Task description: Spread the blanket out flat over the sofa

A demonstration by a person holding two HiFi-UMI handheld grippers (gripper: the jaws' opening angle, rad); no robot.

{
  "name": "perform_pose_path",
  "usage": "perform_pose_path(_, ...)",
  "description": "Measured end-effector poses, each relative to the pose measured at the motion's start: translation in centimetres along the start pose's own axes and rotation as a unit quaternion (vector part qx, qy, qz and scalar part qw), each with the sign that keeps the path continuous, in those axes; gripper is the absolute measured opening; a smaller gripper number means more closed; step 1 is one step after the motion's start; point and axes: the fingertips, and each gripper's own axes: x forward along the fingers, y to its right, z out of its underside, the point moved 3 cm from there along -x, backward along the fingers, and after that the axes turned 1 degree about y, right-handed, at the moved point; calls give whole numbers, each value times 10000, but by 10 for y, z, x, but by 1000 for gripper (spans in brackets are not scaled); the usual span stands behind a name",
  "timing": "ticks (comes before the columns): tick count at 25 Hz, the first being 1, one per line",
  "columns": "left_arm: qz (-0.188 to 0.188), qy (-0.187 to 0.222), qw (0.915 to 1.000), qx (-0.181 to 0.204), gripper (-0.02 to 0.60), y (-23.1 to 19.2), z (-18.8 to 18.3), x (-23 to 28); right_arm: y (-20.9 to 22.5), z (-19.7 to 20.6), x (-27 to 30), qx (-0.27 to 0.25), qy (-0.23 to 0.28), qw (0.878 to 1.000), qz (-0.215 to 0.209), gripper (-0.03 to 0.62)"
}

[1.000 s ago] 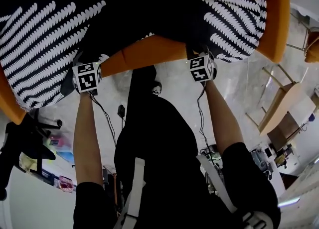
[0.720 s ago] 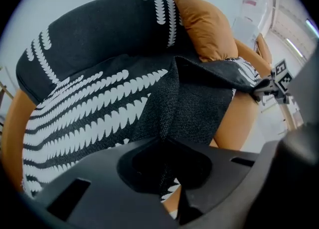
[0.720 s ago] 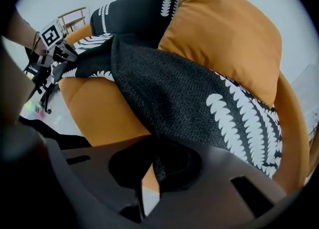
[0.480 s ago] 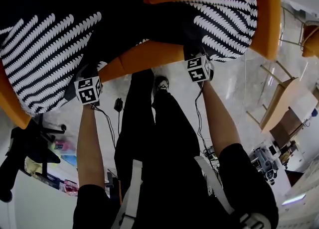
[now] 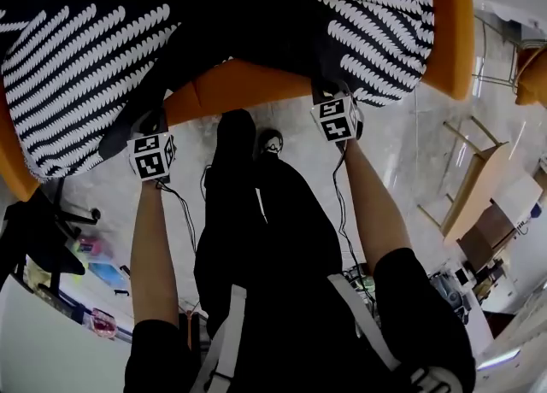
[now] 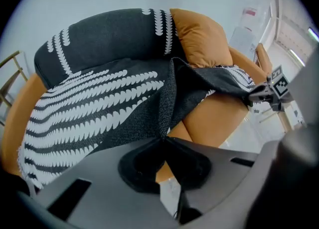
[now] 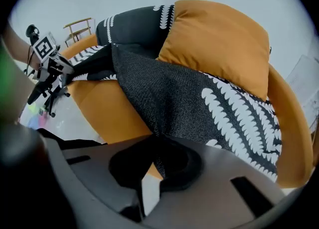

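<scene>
Now that both pairs of jaws have clamped down, the left gripper (image 6: pixel 164 141) and right gripper (image 7: pixel 157 153) each pinch the near edge of the black-and-white patterned blanket (image 5: pixel 77 67). It lies rumpled over the orange sofa (image 5: pixel 248 92), folded back mid-seat, so it looks ready to be pulled flat. An orange cushion (image 7: pixel 214 44) leans against the far backrest, and pale glossy floor (image 5: pixel 402 161) lies around.

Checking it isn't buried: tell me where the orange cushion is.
Right gripper view: the orange cushion leans at the back of the sofa, upper right, uncovered, with the blanket beside and below it.
</scene>
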Motion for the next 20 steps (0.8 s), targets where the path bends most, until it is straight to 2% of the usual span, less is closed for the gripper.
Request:
perform_pose_path(6,1,50,9999,-147,35,20,30,-11,5,22,-10,-30,40,10000,1,31)
perform_pose_path(20,-96,32,9997,-218,35,56,82,-26,13,76,-39,-81,40,9999,122,31)
